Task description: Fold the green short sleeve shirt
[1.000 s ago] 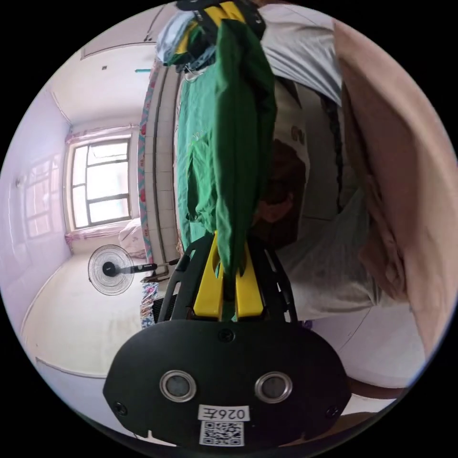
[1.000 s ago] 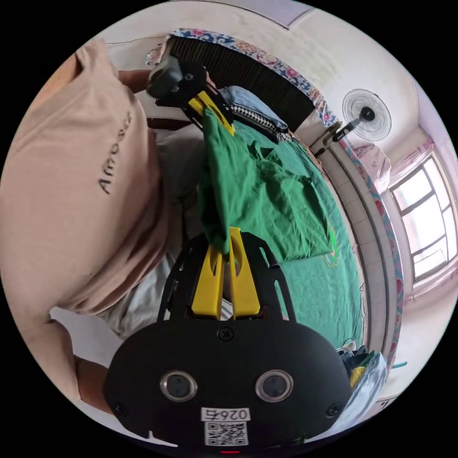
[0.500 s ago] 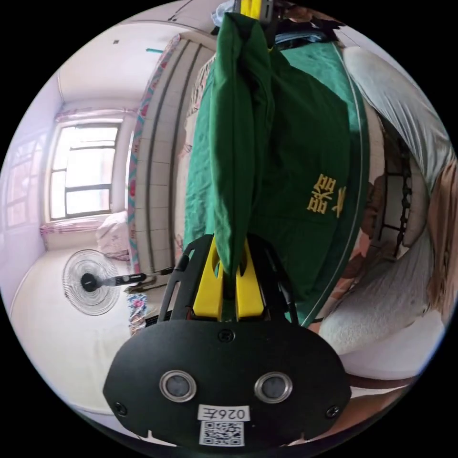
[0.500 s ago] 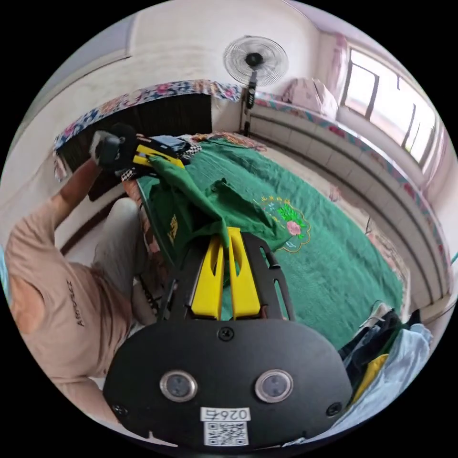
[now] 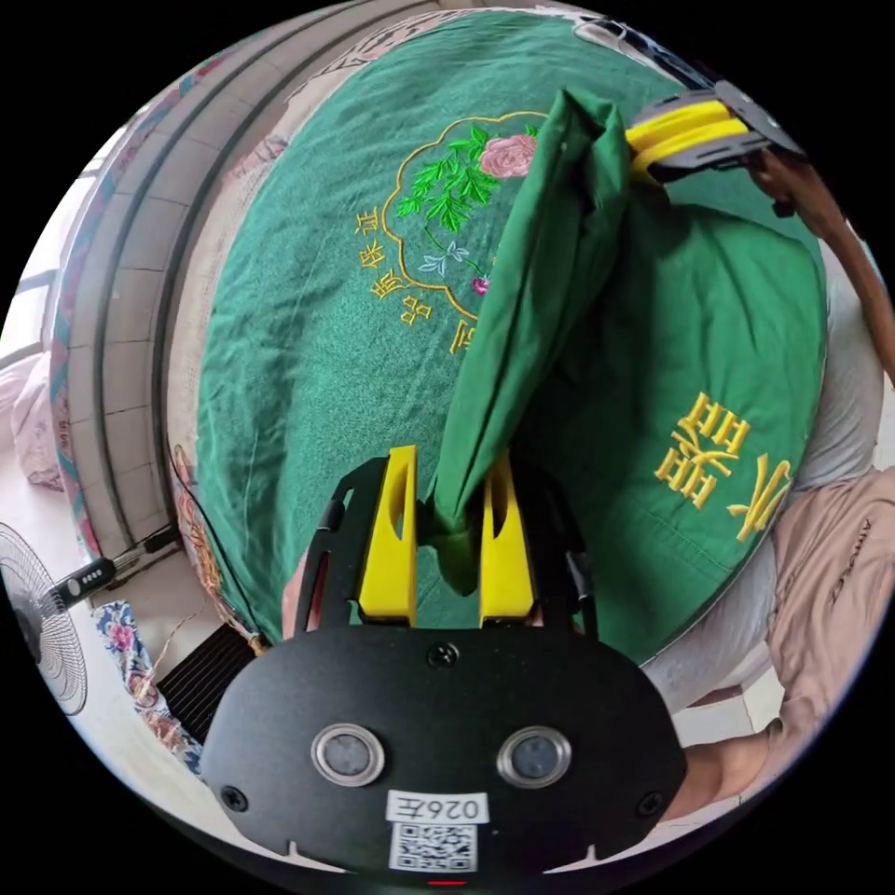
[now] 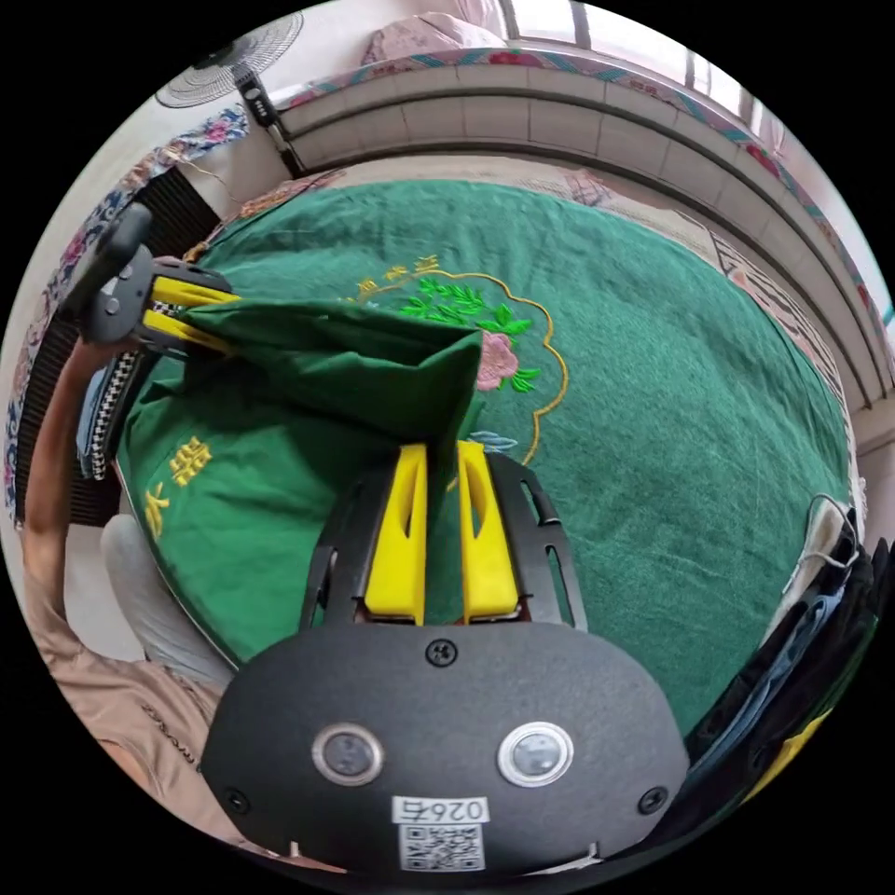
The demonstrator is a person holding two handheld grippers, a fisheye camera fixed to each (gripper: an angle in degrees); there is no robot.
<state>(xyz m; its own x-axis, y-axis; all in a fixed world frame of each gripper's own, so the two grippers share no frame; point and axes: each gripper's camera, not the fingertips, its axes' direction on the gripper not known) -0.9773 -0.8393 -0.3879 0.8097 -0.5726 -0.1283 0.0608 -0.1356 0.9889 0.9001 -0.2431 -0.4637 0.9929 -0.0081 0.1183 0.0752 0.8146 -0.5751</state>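
Above green cloth (image 5: 308,373), both grippers pinch shirt (image 5: 531,308).

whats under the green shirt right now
A green embroidered cloth on the table lies under the green shirt, which both grippers hold. Its flower motif shows beside the shirt; whatever sits directly beneath the shirt is covered.

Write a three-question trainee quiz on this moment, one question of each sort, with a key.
1. True or false: the green short sleeve shirt lies flat and smoothed on the green embroidered cloth.
2. What does the right gripper hold? A) a dark garment pile B) the shirt C) nothing
3. Fill in: the embroidered flower at the cloth's centre is ____.

Key: 1 false, it hangs bunched between the right gripper and the left gripper; 2 B; 3 pink.
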